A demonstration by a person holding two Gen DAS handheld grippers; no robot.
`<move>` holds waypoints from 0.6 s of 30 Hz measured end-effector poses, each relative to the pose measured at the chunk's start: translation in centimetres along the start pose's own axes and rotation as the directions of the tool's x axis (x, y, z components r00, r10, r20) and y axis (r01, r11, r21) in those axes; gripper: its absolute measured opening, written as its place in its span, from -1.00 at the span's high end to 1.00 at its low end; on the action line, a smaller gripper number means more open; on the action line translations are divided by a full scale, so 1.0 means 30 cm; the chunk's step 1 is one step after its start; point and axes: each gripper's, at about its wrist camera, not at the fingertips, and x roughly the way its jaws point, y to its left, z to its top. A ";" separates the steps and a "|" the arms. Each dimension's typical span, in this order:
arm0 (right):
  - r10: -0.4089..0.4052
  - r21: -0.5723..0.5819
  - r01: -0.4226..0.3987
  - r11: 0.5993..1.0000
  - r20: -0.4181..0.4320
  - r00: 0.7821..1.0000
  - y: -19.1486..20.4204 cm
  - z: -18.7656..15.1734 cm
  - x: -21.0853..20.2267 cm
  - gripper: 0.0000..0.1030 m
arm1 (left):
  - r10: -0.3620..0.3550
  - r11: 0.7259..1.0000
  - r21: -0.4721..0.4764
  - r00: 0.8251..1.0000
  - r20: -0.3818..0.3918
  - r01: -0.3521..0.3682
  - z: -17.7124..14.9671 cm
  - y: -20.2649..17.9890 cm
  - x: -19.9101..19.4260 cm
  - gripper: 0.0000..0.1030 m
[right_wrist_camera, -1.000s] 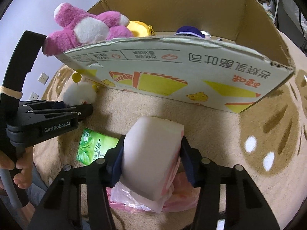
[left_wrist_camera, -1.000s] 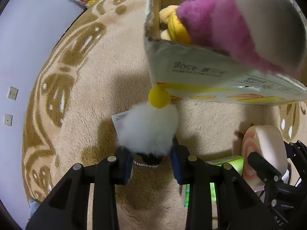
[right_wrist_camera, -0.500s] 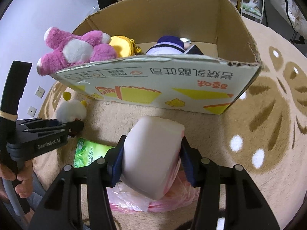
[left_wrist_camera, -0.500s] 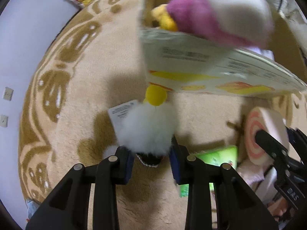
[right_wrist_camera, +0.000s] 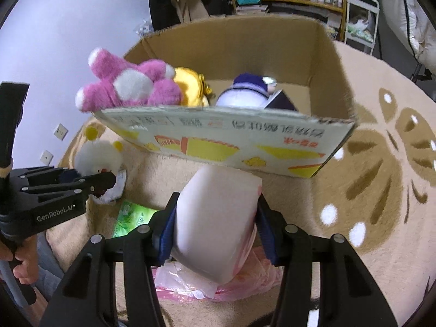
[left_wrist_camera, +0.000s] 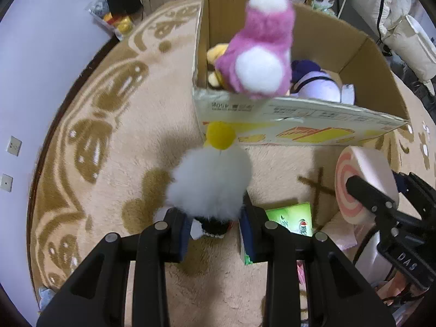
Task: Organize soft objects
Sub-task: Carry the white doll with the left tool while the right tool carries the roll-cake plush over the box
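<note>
Left wrist view: left hand-held gripper clamped on white fluffy toy, right hand-held gripper clamped on swirl-roll cushion, both short of cardboard box; risk: pink plush overhanging rim, likely knocked out during drop-in.

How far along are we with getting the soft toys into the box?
Done: the pink plush, a yellow plush and a purple-and-white plush sit in the cardboard box, the pink one draped over its rim. In hand: the left tongs grip the white fluffy toy; the right tongs grip the swirl-roll cushion. Left: both still need to go in.
</note>
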 end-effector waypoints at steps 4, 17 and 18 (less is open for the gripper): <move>0.004 0.004 -0.005 1.000 0.063 0.998 0.000 0.001 -0.073 -0.07 | 0.008 1.000 0.010 0.999 0.049 -0.008 0.004 -0.047 -0.083 0.42; -0.008 -0.055 0.023 0.998 0.257 0.966 0.032 0.018 -0.268 -0.06 | 0.107 0.992 0.031 0.940 0.323 -0.124 0.043 -0.082 -0.281 0.42; -0.016 -0.062 0.034 0.998 0.266 0.964 0.036 0.021 -0.276 -0.06 | 0.112 0.991 0.031 0.935 0.338 -0.130 0.047 -0.085 -0.293 0.42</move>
